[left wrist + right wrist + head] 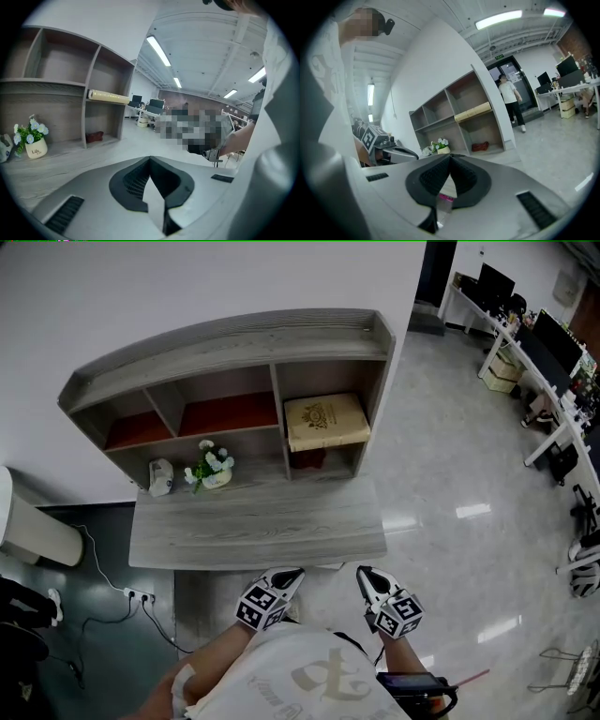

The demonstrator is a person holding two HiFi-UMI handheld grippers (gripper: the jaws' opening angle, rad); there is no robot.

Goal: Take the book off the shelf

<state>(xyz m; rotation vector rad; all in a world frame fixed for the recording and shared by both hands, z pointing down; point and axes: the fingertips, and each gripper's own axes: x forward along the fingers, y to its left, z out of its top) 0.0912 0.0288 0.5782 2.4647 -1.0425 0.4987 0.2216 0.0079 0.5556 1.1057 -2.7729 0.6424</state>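
Tan book (emblem on cover), lying flat, upper right compartment of shelf

The grey wooden shelf holds a tan book in its right compartment — a flower pot on its ledge.

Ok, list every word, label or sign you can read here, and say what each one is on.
"Life", probably, in small print: on the white flower pot.
Book cover: an emblem and lines of print, too small to read.
Green sign in the right gripper view: too small to read.
Shirt print in the head view: blurred, unreadable.
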